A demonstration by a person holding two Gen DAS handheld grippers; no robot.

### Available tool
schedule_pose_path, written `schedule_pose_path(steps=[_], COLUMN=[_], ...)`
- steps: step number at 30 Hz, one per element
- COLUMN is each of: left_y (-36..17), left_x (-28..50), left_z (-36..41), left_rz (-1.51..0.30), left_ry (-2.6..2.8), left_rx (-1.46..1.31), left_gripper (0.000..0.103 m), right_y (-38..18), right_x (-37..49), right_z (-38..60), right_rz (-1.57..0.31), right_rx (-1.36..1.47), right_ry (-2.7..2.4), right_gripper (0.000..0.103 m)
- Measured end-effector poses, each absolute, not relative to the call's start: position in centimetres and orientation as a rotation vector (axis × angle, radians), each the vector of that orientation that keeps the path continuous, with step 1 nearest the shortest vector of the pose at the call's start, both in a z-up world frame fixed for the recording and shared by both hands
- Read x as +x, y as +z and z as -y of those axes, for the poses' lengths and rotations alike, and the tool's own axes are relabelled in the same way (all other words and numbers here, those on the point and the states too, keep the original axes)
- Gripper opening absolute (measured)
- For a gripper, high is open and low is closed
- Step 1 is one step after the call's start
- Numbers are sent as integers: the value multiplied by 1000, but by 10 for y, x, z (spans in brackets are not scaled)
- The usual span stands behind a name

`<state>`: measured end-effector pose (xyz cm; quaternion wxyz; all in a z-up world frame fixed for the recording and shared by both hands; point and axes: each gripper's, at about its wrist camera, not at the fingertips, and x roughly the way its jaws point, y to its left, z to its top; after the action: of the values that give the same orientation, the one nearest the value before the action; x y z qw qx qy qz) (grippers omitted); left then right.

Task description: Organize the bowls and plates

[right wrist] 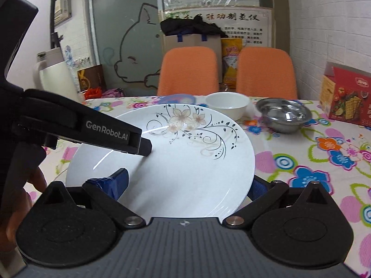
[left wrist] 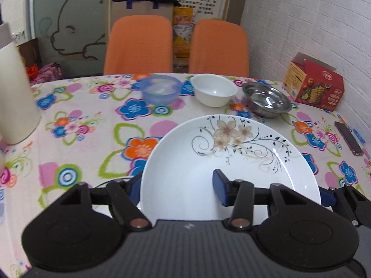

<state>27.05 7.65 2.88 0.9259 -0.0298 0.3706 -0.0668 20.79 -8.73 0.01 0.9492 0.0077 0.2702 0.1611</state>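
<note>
A white plate bears beige flowers and black scrolling vines, near a translucent blue bowl, a plain white bowl and a shiny steel bowl, on a cloth with blue, orange, pink and green blooms.

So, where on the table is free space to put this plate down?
Free cloth lies left of the plate, between it and the white jug, below the blue bowl. The far edge, holding the white bowl and steel bowl, is crowded.
</note>
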Motion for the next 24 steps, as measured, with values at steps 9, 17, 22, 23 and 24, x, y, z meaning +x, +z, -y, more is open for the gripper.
schedule_pose_path(steps=[9, 17, 22, 23, 24], left_y=[-3, -12, -13, -12, -11], left_x=[235, 234, 231, 231, 231], left_z=[-159, -168, -174, -175, -176], left_rz=[-828, -803, -783, -776, -773], left_ry=[14, 4, -4, -2, -5], left_rx=[-144, -157, -169, -167, -171], left_gripper=[48, 52, 54, 54, 54], right_y=[-22, -29, -31, -32, -32], right_x=[199, 195, 196, 196, 197], right_z=[16, 0, -4, -5, -4], right_rz=[-643, -628, -622, -620, -625], right_rx=[-25, -103, -154, -165, -161], right_ry=[492, 480, 470, 457, 440], right_gripper=[91, 91, 89, 90, 90])
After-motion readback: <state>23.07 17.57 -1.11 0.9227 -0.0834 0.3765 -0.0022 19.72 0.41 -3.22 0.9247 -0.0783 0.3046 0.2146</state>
